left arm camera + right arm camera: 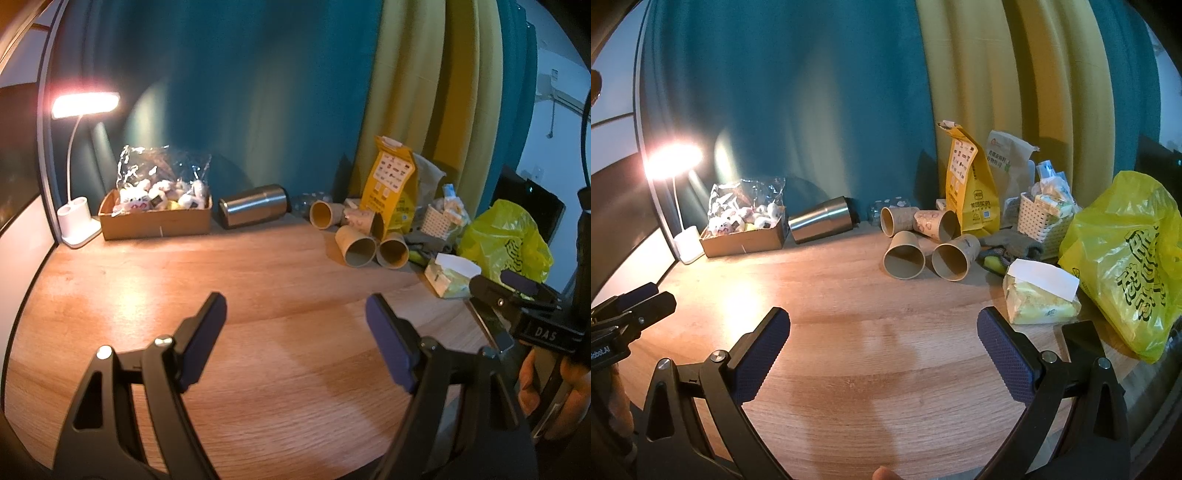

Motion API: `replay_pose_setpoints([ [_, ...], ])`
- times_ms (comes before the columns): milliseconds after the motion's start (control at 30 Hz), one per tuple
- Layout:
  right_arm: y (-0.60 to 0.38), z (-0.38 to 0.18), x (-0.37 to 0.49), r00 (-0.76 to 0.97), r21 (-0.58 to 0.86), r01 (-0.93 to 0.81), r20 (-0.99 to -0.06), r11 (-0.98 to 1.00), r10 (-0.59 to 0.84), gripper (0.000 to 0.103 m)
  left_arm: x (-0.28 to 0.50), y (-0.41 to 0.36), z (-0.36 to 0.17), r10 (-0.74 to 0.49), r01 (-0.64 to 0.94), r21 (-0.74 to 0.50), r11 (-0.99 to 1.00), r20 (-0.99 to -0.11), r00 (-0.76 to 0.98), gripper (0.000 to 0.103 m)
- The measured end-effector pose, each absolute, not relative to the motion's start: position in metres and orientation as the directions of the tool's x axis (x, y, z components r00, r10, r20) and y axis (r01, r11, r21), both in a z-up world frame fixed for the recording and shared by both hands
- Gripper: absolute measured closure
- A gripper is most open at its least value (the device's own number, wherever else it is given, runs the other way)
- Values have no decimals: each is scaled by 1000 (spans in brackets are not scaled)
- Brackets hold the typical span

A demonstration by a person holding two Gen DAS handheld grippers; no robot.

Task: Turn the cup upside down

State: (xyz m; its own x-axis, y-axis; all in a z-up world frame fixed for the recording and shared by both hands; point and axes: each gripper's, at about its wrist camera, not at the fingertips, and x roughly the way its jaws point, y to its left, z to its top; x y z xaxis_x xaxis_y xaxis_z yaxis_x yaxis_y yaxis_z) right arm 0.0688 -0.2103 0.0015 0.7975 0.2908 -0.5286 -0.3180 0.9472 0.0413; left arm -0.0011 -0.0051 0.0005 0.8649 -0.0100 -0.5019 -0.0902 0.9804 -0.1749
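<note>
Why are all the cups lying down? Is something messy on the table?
Yes. Four paper cups lie tipped on their sides in a heap near the yellow bag, and the steel tumbler lies on its side too. Nothing looks spilled.

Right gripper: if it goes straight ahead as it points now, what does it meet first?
Probably the two front paper cups lying on their sides, mouths toward it. The right gripper has open jaws over bare table before them. Depth is uncertain; its line may pass just left of them.
</note>
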Motion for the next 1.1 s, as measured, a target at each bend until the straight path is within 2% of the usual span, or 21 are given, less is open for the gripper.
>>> replay_pose_setpoints([
  [700, -212, 2, 74, 796, 44, -314, -533, 948, 288, 0, 10, -6, -2, -23, -77, -169, 983, -526, 850, 24],
  [800, -212, 2, 75, 794, 45, -315, -534, 948, 290, 0, 10, -6, -1, -15, -75, -157, 985, -506, 862, 24],
  [967, -213, 2, 76, 794, 47, -316, -534, 948, 291, 0, 11, -6, -2, -6, -85, -143, 986, -543, 840, 24],
  [1100, -212, 3, 78, 793, 49, -317, -535, 947, 293, 0, 12, -6, -2, -7, -84, -143, 986, -540, 842, 24],
])
